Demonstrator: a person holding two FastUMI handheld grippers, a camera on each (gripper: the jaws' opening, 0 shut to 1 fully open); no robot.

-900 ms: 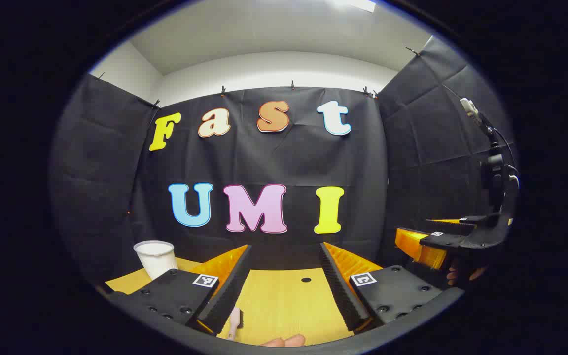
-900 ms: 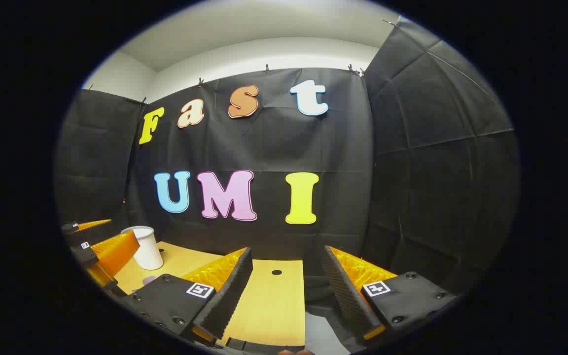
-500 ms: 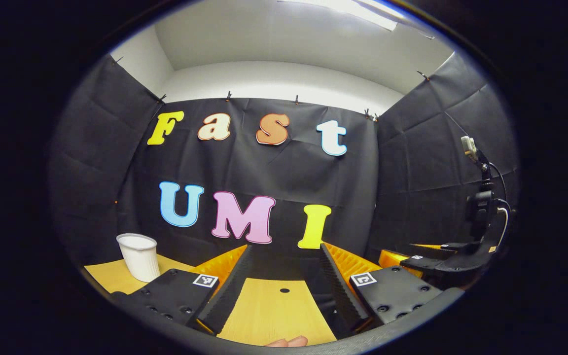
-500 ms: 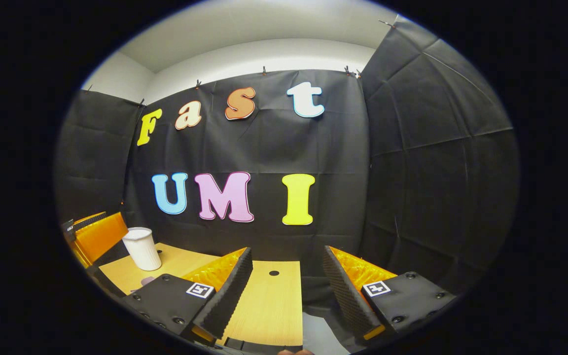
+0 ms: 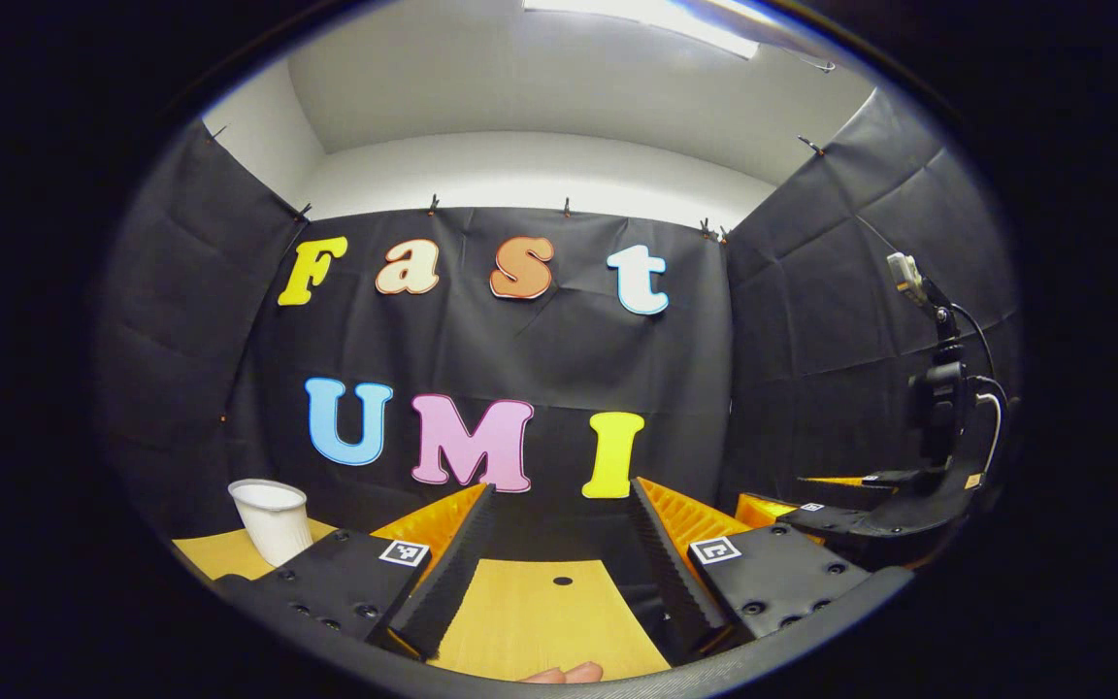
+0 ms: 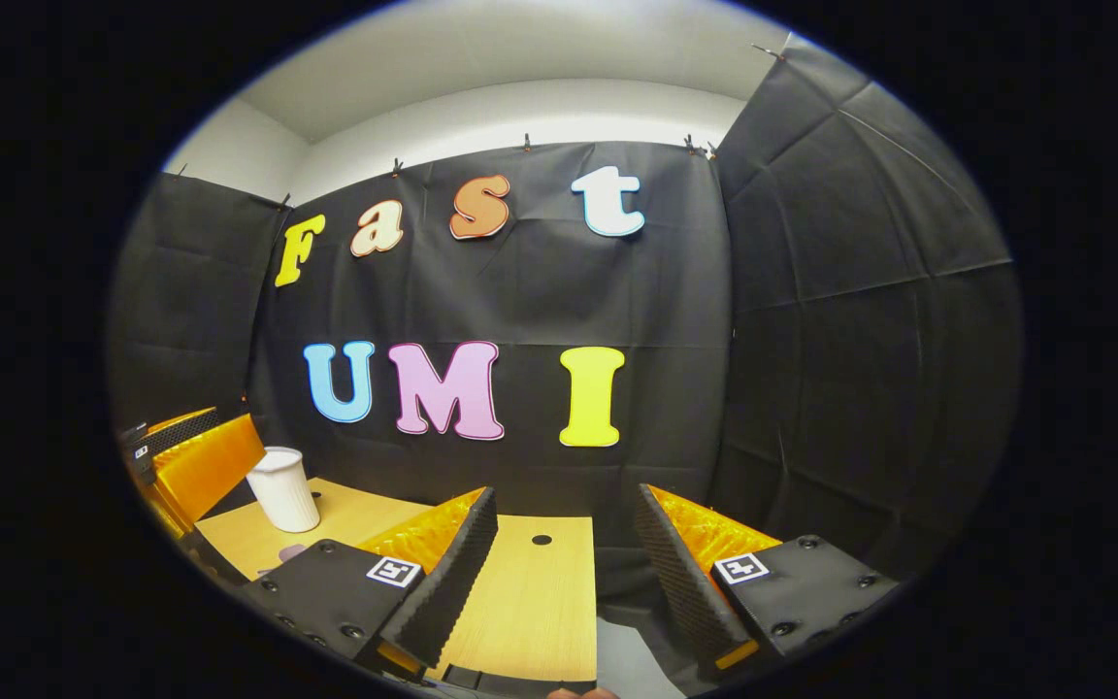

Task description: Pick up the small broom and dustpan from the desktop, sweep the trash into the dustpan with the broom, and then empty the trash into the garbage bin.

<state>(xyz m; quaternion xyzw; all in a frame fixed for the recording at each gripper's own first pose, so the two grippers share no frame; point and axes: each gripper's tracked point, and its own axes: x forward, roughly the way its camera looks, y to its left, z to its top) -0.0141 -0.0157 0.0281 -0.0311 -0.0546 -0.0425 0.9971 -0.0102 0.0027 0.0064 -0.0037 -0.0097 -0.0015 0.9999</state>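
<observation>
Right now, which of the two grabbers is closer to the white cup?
The left gripper. In the right gripper view it sits right beside the white cup at the table's left end, while the right gripper is farther along.

The desktop [image 6: 530, 602] looks like pale, matt wood grain. The white garbage bin [image 6: 283, 489] seems ribbed plastic, and the booth wall [image 6: 850, 320] is creased matt cloth.

The left gripper [image 5: 559, 544] is tilting upward from the desktop [image 5: 540, 621]; the small broom seen between its fingers earlier is no longer in frame. The white bin [image 5: 271, 518] is sitting lower and farther left. In the right gripper view, the left gripper [image 6: 192, 464] is rising beside the bin [image 6: 282, 488].
</observation>
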